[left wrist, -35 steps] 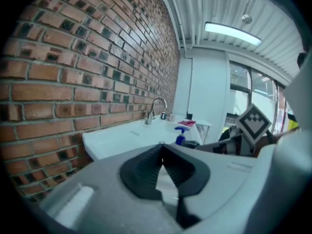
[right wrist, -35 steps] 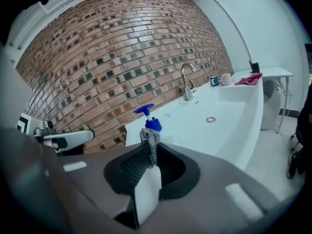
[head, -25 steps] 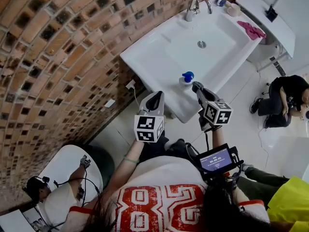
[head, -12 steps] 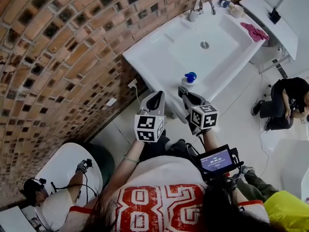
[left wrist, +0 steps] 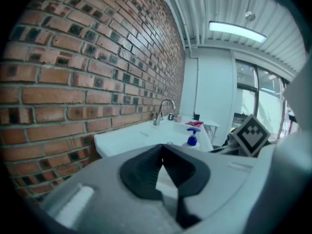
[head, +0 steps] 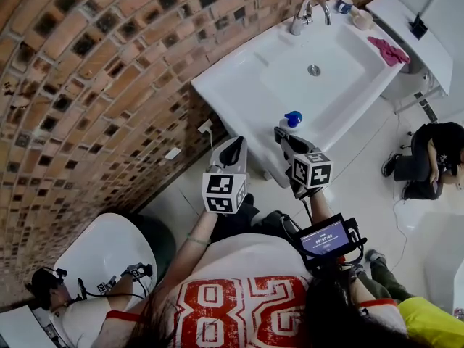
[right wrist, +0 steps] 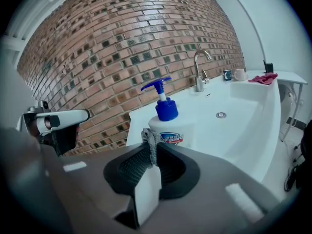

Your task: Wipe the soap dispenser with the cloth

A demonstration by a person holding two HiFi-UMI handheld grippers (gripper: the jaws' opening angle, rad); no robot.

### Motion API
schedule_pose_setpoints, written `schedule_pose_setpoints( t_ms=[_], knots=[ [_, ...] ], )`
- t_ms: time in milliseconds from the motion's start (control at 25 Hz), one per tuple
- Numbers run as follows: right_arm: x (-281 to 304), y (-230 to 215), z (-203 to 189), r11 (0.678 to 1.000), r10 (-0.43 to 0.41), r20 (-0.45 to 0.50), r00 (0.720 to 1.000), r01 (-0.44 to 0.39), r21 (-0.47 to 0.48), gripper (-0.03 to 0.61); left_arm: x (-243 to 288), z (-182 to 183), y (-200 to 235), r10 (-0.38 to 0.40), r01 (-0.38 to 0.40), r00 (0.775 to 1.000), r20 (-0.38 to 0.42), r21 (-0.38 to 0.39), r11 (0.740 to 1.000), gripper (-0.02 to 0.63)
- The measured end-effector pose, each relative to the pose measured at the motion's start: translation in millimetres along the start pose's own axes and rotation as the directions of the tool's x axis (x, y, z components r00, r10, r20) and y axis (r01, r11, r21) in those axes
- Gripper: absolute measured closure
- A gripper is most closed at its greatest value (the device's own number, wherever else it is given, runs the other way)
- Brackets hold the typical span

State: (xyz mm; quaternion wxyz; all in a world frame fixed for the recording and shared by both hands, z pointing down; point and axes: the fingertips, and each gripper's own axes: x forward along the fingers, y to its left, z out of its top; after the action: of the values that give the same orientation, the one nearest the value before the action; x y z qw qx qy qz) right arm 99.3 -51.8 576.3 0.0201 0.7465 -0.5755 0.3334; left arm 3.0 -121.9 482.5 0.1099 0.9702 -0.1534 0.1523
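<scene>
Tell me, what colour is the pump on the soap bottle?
Blue. The pump shows best in the right gripper view.

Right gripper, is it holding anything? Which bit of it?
Yes. The right gripper pinches a grey cloth by a small bunched bit at its jaw tips, just in front of the soap dispenser. The left gripper is shut on nothing.

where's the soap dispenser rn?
Head view, right of centre: the soap dispenser stands on the sink's near rim, just ahead of the right claw, which pinches the cloth.
</scene>
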Motion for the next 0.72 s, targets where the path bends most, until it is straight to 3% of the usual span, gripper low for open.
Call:
schedule_pose_setpoints(
  t_ms=[400,720],
  knots=[
    [-29,-35,-8,0.996,-0.081,-0.005,0.997,0.081,0.033,0.531,10,-3,-21,-0.062,0.062,0.998,-0.006,0.004,0.998,0.611],
    [-45,-63,-9,0.984,-0.157,0.01,0.988,0.155,0.082,0.531,10,-3,-22,-0.068,0.068,0.998,-0.004,-0.001,0.998,0.611]
  ],
)
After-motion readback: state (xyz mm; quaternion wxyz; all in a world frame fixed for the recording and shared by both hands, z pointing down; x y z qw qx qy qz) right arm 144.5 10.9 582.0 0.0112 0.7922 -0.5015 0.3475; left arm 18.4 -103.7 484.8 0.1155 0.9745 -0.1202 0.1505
